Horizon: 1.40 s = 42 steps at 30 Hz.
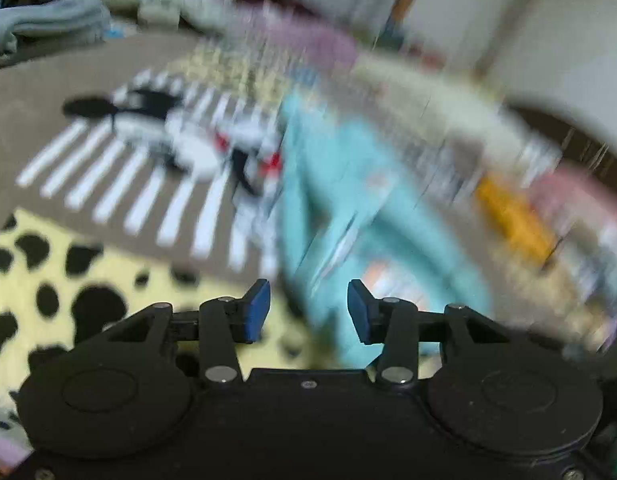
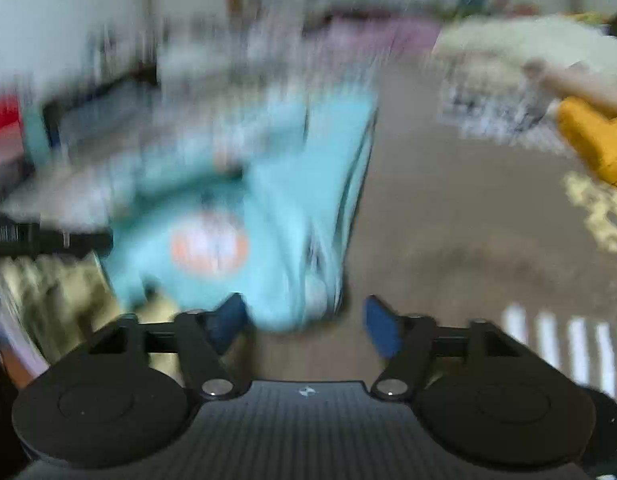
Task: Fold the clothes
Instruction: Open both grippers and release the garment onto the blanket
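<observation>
The left gripper [image 1: 308, 312] and the right gripper [image 2: 304, 326] both have their jaws spread apart and hold nothing. Just ahead of each lies the turquoise garment [image 2: 236, 208], crumpled on the brown bed cover [image 2: 448, 220], away from its edges; heavy blur hides its hems. To fold well, I judge each gripper should pinch one corner, pull the cloth flat, then fold. A striped cloth [image 1: 148, 184] lies beside it.

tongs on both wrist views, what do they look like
Both tongs, left and right, match: black plastic bodies with two round discs, black linkage arms on silver pivot pins, and blue rectangular pads. The right body is ribbed in the middle. No cables or sleeves visible.
</observation>
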{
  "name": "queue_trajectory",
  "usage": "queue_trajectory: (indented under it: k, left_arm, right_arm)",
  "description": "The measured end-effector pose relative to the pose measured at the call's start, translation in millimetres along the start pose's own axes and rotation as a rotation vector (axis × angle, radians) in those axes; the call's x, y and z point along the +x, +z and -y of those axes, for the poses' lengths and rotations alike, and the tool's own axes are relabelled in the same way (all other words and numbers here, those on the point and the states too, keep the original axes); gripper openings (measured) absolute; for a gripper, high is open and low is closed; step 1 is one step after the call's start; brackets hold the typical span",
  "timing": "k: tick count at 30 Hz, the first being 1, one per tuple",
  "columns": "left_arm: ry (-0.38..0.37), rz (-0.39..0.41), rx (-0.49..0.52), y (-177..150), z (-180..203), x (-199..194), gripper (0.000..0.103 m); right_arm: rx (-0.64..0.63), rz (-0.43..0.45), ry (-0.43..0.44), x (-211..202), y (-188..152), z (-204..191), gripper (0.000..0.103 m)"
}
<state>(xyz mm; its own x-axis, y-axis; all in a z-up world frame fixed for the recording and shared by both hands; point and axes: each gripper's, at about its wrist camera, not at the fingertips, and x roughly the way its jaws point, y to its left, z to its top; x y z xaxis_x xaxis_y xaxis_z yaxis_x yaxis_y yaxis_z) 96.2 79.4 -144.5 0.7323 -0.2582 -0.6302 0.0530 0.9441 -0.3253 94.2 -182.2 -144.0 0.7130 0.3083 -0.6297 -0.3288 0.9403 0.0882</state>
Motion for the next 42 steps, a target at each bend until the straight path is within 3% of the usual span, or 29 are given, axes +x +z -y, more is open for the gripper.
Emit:
queue_trajectory:
  k: [2, 3, 7, 11, 13, 16, 20, 23, 29, 42]
  left_arm:
    - [0.034, -0.012, 0.038, 1.5, 4.9, 0.1, 0.037]
    - [0.035, -0.026, 0.05, 4.3, 6.5, -1.5, 0.037]
    - [-0.053, -0.051, 0.121, 11.2, 0.8, -13.9, 0.047]
    - [-0.138, 0.052, 0.051, 35.7, -7.2, -29.4, 0.051]
    - [-0.179, 0.076, -0.001, 49.1, -8.9, -25.5, 0.051]
    - [-0.169, 0.09, -0.01, 73.5, -3.9, -4.8, 0.05]
    - [-0.158, 0.104, 0.017, 104.8, 2.8, 26.8, 0.05]
    - [-0.15, 0.1, 0.038, 126.4, 2.5, 51.5, 0.046]
    - [-0.127, 0.098, 0.06, 163.9, -3.8, 100.9, 0.037]
    - [-0.122, 0.045, 0.097, 185.2, -6.1, 165.9, 0.034]
  right_arm:
    - [-0.065, -0.001, -0.021, 0.3, -2.7, -9.3, 0.07]
    - [-0.051, 0.028, 0.009, -5.2, -3.6, -5.9, 0.067]
    - [0.046, 0.166, 0.101, -27.3, 4.5, 20.4, 0.067]
    - [0.17, 0.266, 0.152, -28.9, 20.3, 53.7, 0.067]
    - [0.197, 0.265, 0.158, -17.2, 29.7, 64.2, 0.067]
    - [0.226, 0.262, 0.166, 5.1, 45.9, 74.6, 0.067]
    - [0.184, 0.252, 0.162, 35.3, 64.4, 70.8, 0.067]
    - [0.15, 0.232, 0.163, 52.6, 70.6, 68.2, 0.061]
    - [0.131, 0.251, 0.196, 63.4, 78.6, 68.7, 0.06]
    - [0.082, 0.209, 0.211, 85.7, 79.1, 55.3, 0.061]
